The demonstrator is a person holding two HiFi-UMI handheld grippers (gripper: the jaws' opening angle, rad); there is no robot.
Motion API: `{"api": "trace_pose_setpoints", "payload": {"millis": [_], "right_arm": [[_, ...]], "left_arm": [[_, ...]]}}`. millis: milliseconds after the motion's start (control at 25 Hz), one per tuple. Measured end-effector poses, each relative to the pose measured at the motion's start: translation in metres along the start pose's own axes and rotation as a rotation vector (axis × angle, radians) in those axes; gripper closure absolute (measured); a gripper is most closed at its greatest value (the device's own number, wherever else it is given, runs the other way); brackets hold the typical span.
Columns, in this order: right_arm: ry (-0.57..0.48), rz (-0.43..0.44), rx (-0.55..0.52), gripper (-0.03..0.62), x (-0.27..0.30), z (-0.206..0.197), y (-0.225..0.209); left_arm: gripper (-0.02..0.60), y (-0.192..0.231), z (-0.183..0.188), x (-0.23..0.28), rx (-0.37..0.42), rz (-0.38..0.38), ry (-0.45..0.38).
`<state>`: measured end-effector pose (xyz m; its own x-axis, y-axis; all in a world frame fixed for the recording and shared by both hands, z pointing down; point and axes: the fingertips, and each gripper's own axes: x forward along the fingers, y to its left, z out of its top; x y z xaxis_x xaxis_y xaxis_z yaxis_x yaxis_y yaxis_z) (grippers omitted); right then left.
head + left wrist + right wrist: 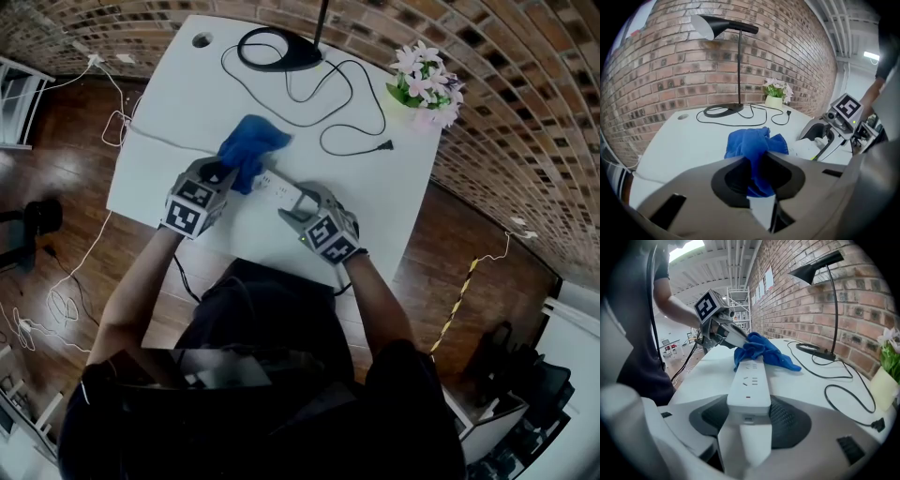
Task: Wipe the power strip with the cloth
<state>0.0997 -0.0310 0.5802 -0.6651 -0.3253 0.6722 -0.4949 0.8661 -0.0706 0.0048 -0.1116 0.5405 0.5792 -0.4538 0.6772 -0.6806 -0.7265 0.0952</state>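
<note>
A white power strip [281, 190] lies on the white table [178, 112]. My right gripper [292, 204] is shut on its near end, the pads pressing both sides of the strip [751, 380]. A crumpled blue cloth [251, 150] rests over the strip's far end. My left gripper [223, 173] is shut on a fold of that cloth [757, 145]. In the right gripper view the cloth [761, 350] covers the far end of the strip, with the left gripper [723, 331] coming in from the left. The left gripper view shows the right gripper [834, 126] at the right.
A black desk lamp [279, 52] stands at the table's far edge, and its black cord ends in a loose plug [384, 145] beyond the strip. A small pot of pink flowers [427, 84] sits at the far right corner. A brick wall runs behind.
</note>
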Motion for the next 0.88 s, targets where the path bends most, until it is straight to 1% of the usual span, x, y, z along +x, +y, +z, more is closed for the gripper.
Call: {"api": "trace_pose_setpoints", "payload": {"millis": [80,200,360,480,600,680,800,880], "right_arm": [[0.004,-0.003,-0.014,0.327,0.001,-0.001,-0.001],[0.001,-0.004,-0.002,0.327,0.001,0.0,-0.001],[0.007,-0.007,-0.012,0.327,0.001,-0.002,-0.002],[0.009,-0.008,-0.017,0.327,0.001,-0.002,-0.002],[0.008,-0.006,-0.017,0.327,0.002,-0.003,-0.003],[0.004,-0.006,0.001,0.327,0.001,-0.001,-0.002],[0.0,-0.006,0.036,0.327,0.0,0.002,-0.001],[0.008,-0.005,0.016,0.327,0.0,-0.001,-0.001]], "left_arm": [[0.505,0.008,-0.001,-0.002,0.028,0.024,0.004],[0.505,0.017,-0.003,-0.004,0.032,0.05,0.011],[0.505,0.031,-0.005,-0.009,-0.011,0.085,0.003],[0.505,0.035,-0.005,-0.009,-0.012,0.095,0.004],[0.505,0.04,-0.006,-0.009,-0.034,0.11,0.0],[0.505,0.043,-0.007,-0.009,-0.046,0.111,0.0],[0.505,0.044,-0.006,-0.008,-0.039,0.109,0.008],[0.505,0.049,-0.009,-0.008,-0.051,0.118,0.015]]}}
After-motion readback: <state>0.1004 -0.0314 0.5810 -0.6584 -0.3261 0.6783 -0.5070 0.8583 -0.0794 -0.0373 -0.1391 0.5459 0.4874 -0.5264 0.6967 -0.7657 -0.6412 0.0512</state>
